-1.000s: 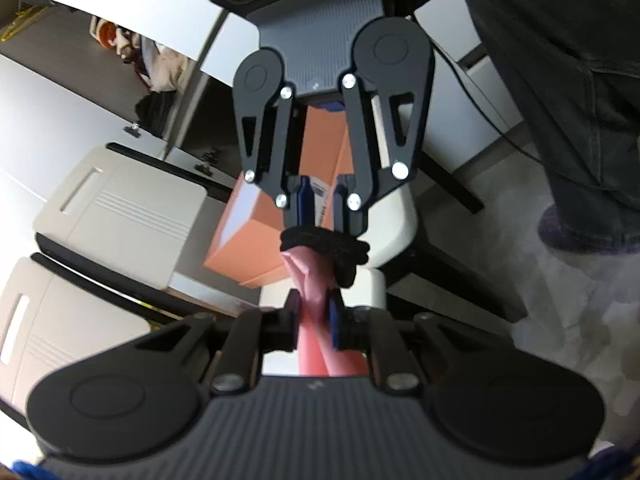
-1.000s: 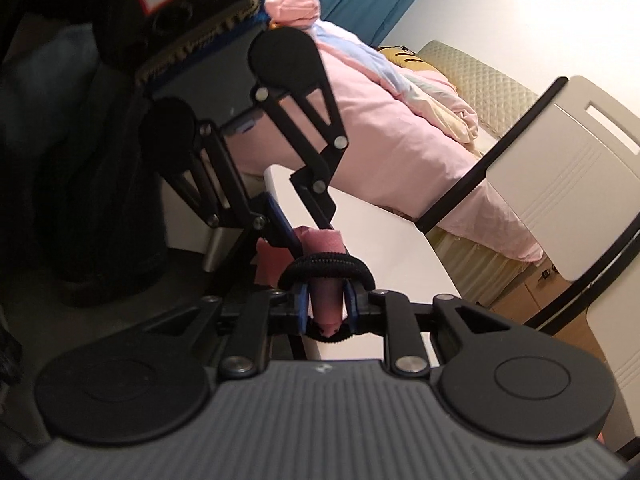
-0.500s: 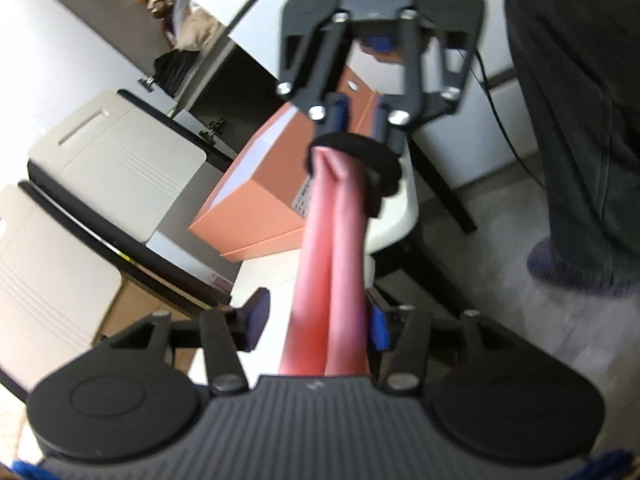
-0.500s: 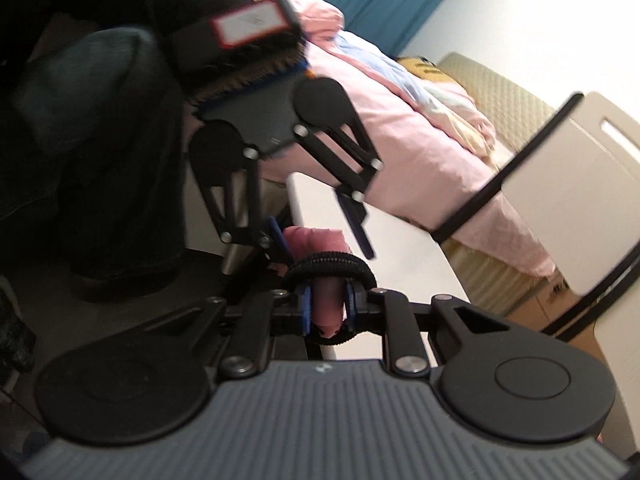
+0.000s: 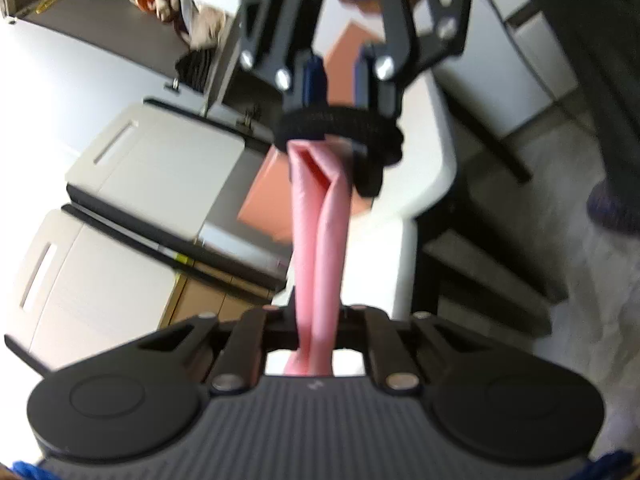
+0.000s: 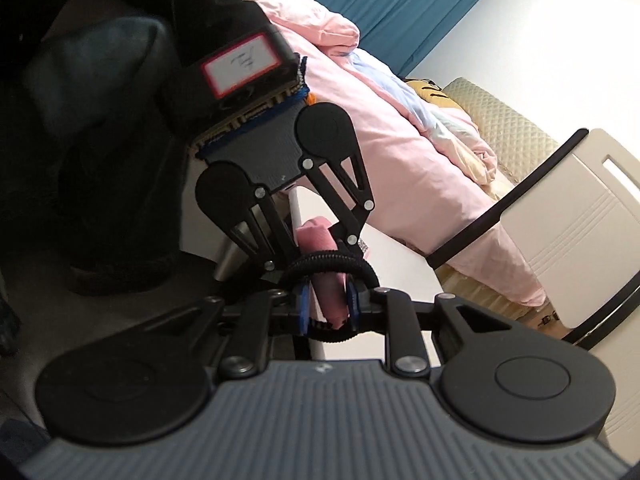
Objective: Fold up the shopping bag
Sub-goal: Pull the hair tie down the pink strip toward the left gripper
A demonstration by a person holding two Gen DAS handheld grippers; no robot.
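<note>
The pink shopping bag point(image 5: 316, 240) is rolled into a long thin strip and stretched between my two grippers, which face each other. A black elastic band point(image 5: 340, 132) loops around its far end. At that end my right gripper point(image 5: 340, 92) pinches the roll; in the right wrist view its blue pads point(image 6: 305, 308) press on the pink roll point(image 6: 330, 300) inside the band point(image 6: 332, 260), though the jaws are opening slightly. My left gripper point(image 5: 316, 322) is closing on the near end of the strip, which sits squeezed between its fingers. It also shows in the right wrist view as the left gripper point(image 6: 316, 256).
An orange box point(image 5: 264, 196) lies on the white table point(image 5: 432, 152) beneath the bag. Two beige chairs point(image 5: 152, 164) stand to the left. A person's dark trouser leg point(image 5: 600, 80) is at the right. A bed with a pink duvet point(image 6: 380, 120) and another chair point(image 6: 580, 240) lie beyond.
My left gripper opened, drew back along the pink roll and closed on it again farther from the right gripper. More of the strip now stretches between them. The right gripper kept its hold.
</note>
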